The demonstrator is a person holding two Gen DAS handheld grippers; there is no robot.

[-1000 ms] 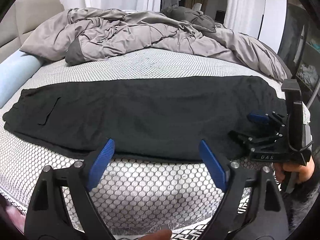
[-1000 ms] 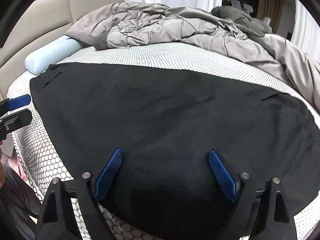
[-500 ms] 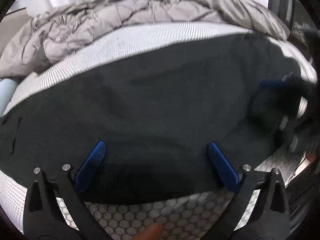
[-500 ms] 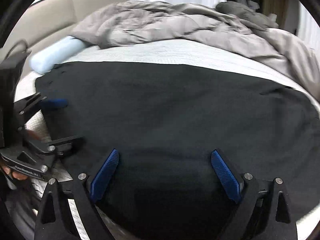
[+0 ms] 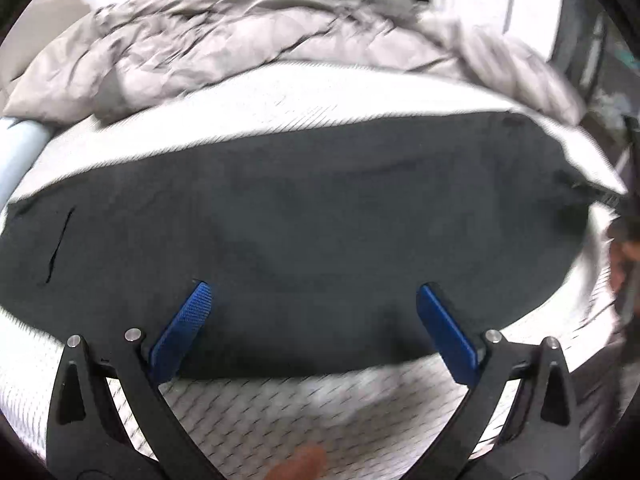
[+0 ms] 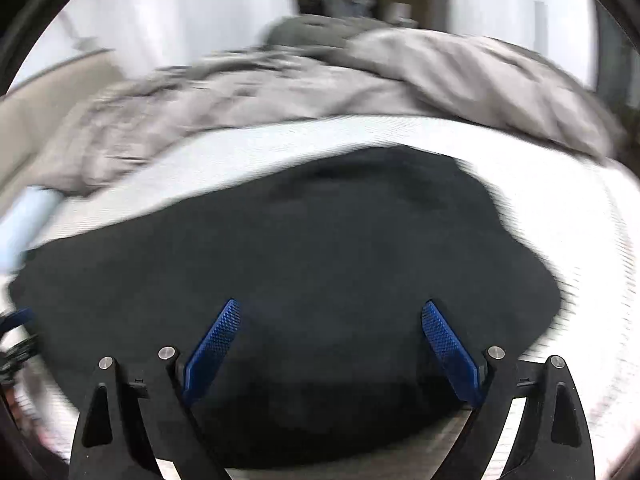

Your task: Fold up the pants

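Observation:
Black pants [image 5: 304, 220] lie flat and lengthwise across the white patterned mattress [image 5: 280, 408]. In the left wrist view my left gripper [image 5: 314, 292] is open and empty, its blue pads over the pants' near edge around the middle. In the right wrist view the pants [image 6: 320, 260] fill the middle, with one end at the right. My right gripper [image 6: 332, 308] is open and empty above that end. The left gripper's blue tip [image 6: 16, 316] shows at the far left edge. Both views are motion-blurred.
A rumpled grey duvet [image 5: 240, 52] is piled along the far side of the bed. A light blue bolster [image 5: 20, 148] lies at the left. A beige headboard [image 6: 36, 120] stands at the left. Bare mattress [image 6: 580, 240] lies right of the pants.
Both grippers have moved in low over the pants' near edge and stayed open. The right gripper has swung right, toward the pants' end. The views have become blurred.

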